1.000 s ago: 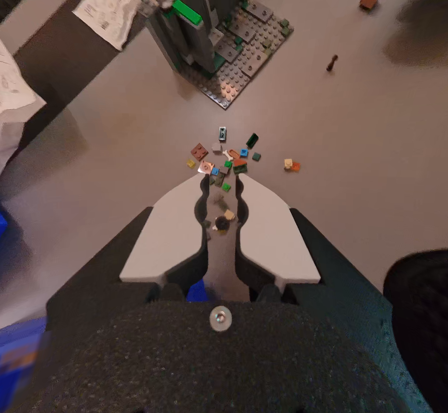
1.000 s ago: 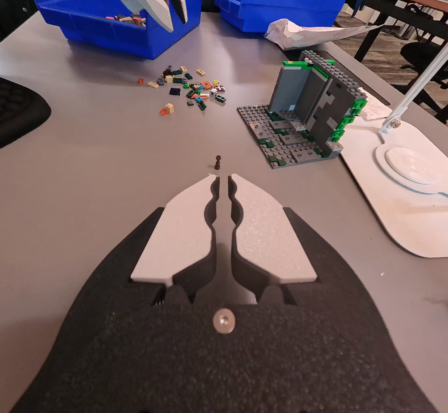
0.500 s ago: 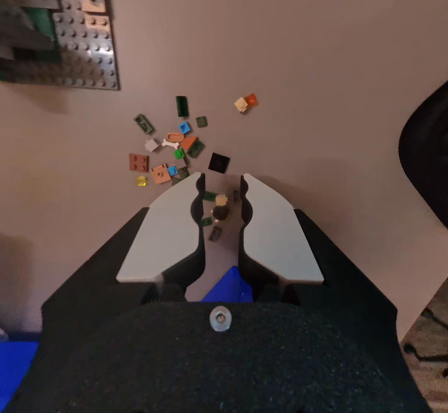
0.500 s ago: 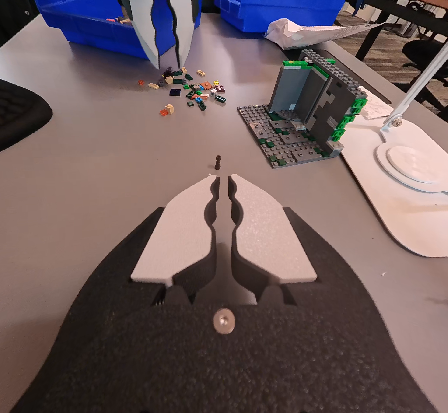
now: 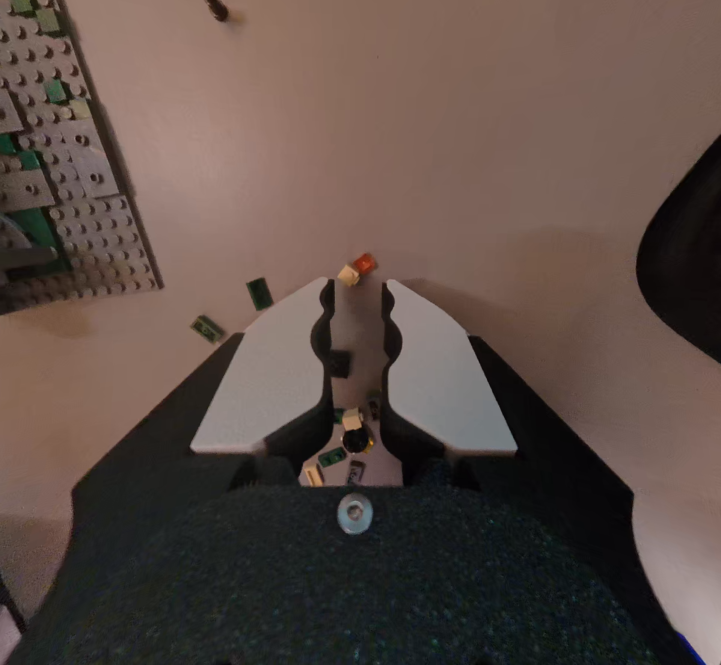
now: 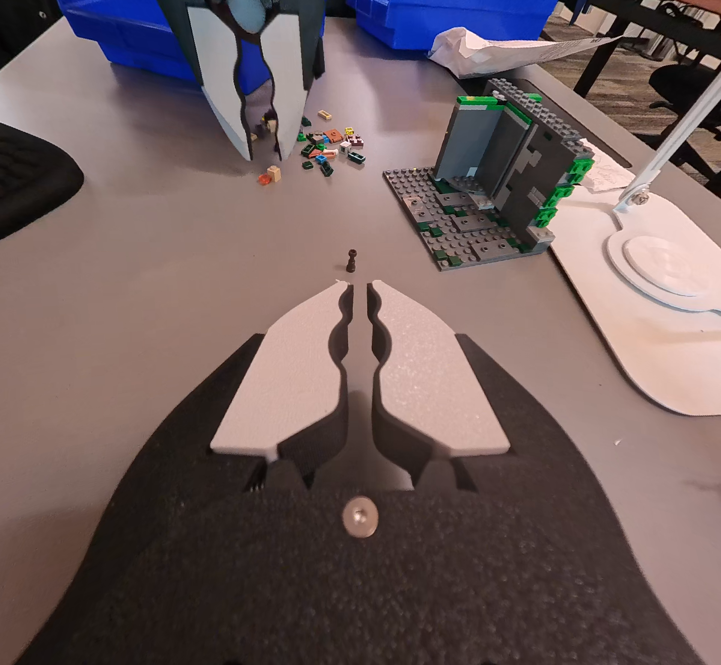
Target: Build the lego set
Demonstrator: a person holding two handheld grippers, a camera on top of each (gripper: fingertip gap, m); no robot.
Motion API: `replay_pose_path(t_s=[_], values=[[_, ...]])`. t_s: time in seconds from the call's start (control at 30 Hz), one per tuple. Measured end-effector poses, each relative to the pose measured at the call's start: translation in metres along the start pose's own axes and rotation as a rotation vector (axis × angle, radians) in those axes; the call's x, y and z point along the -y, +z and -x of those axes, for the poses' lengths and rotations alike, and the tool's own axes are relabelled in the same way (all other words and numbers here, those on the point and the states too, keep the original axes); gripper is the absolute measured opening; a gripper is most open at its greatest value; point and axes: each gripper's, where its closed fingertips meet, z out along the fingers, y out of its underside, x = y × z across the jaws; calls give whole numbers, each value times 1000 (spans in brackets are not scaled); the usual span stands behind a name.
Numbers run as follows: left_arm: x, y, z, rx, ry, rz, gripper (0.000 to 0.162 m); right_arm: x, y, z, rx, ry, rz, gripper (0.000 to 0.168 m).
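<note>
A: Right wrist view, legend: where is the lego model [image 6: 503, 181]?

B: Ahead and right of the right gripper [image 6: 359, 285], on the grey table [image 6: 156, 275]. Grey baseplate, grey walls and green trim are up; the build looks partly done, since the pile of loose pieces [image 6: 331, 146] is still unplaced.

A: And near the jaws?

B: A small dark post piece [image 6: 351, 260] stands just beyond the right tips. Those jaws are nearly closed, a slit between them, holding nothing.

A: The left gripper [image 5: 358, 283]?

B: Tips down over the pile, jaws apart and empty. A tan brick [image 5: 348, 275] and an orange stud [image 5: 364, 263] lie just past its tips; a black tile [image 5: 339, 363] lies between the fingers.

A: Change from half a second earlier?

B: The left gripper has dropped lower and shifted toward the tan and orange pair. The right is unmoved.
</note>
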Motion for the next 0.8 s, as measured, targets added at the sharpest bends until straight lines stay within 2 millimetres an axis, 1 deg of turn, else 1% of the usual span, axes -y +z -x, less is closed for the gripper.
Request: replay_pose_path(t_s=[0.1, 0.17, 0.23, 0.27, 0.3, 0.47, 0.53, 0.8], values=[[1, 7, 4, 9, 8, 10, 21, 0, 0, 0, 1, -1, 1, 6], [-1, 9, 8, 22, 7, 18, 12, 0, 0, 0, 1, 0, 0, 6], [-2, 7, 10, 29, -9, 12, 8, 0, 0, 0, 1, 1, -1, 6], [-3, 5, 13, 39, -24, 10, 7, 0, 0, 0, 2, 1, -1, 6], [-4, 0, 17, 52, -44, 6, 0, 0, 0, 0, 2, 2, -1, 6], [-11, -34, 35, 107, -152, -74, 0, 0, 0, 0, 4, 0, 1, 6], [-15, -44, 40, 128, -177, -85, 0, -1, 0, 1, 3, -3, 4, 6], [-33, -64, 56, 217, -226, -78, 0, -1, 1, 1, 1, -10, 8, 6]])
